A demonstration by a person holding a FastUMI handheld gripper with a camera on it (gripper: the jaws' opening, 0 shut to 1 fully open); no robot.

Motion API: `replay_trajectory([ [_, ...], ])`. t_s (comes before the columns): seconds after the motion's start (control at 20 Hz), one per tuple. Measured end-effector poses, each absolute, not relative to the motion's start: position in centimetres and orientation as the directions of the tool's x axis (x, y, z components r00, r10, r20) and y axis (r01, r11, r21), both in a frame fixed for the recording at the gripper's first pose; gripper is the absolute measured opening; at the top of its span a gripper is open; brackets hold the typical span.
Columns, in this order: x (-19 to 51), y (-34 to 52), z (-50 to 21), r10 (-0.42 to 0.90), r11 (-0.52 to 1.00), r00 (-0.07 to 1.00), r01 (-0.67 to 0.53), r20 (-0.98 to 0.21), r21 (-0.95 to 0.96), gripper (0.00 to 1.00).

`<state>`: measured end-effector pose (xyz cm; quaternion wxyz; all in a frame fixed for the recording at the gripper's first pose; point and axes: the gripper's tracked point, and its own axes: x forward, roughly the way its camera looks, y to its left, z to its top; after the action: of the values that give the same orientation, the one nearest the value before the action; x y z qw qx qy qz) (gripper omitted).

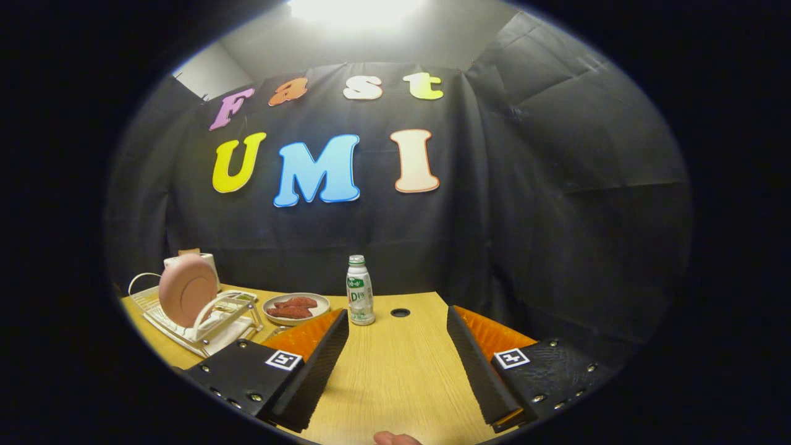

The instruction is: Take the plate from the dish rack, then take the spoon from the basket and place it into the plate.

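Note:
A pink plate (pixel 187 289) stands upright on edge in a white dish rack (pixel 204 323) at the table's far left, beyond and left of my fingers. The rack's small basket section (pixel 235 301) sits beside the plate; I cannot make out a spoon in it. My gripper (pixel 397 319) hovers above the wooden table (pixel 395 371), open wide, with nothing between its fingers. The left finger (pixel 321 352) partly covers the rack's near corner.
A shallow plate with reddish food (pixel 296 307) lies right of the rack. A small white bottle with a green cap (pixel 359 290) stands just beyond the fingers, near a round cable hole (pixel 400 313). A fingertip (pixel 395 439) shows at the table's near edge.

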<state>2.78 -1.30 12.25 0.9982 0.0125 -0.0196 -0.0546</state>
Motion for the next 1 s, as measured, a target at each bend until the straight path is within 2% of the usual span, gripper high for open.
replay_trajectory([
  [0.35,-0.5,7.9,23.0,-0.054,0.998,0.995,0.05,0.083,0.04,0.97],
  [0.8,1.7,21.4,27.8,0.079,0.996,0.995,-0.081,0.06,0.037,0.97],
  [1.0,3.6,25.7,26.7,0.124,0.992,0.992,-0.123,-0.034,0.034,0.97],
])
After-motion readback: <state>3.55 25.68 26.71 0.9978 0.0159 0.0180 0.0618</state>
